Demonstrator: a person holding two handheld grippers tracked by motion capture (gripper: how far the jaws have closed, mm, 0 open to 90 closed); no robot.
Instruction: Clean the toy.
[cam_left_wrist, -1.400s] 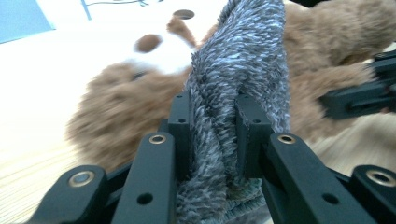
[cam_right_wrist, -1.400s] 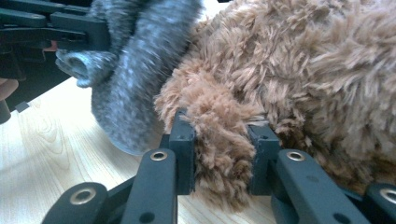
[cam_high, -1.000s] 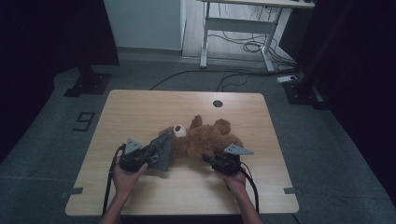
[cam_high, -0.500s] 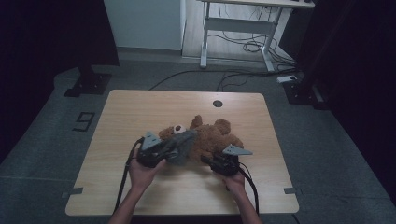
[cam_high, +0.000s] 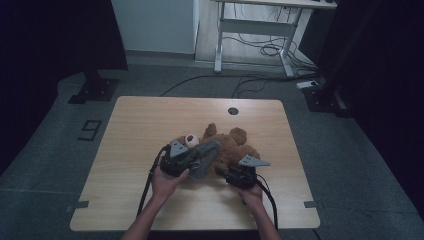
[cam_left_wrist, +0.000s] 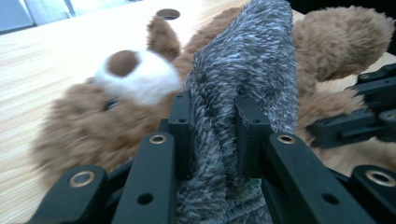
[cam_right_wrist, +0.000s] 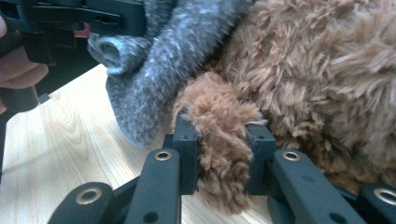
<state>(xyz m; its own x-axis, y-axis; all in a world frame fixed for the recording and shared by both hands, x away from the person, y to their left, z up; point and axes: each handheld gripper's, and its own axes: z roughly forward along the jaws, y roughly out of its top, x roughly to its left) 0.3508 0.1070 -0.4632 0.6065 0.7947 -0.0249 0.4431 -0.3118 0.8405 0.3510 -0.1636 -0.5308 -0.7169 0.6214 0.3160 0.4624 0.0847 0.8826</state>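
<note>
Your table (cam_high: 150, 125) carries the brown bear (cam_high: 235, 147) lying near its middle, white muzzle toward the far-left side, with the grey sock (cam_high: 204, 156) draped over its near side. Your left gripper (cam_left_wrist: 212, 135) pinches a fold of that sock just beside the muzzle. Your right gripper (cam_right_wrist: 223, 149) is clamped on one furry limb of the bear, close by the sock's open end.

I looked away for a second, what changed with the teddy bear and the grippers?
The left gripper carried the grey cloth rightward over the teddy bear, clamped throughout. The right gripper stayed shut on the bear's limb, and the bear kept its place on the table.
</note>
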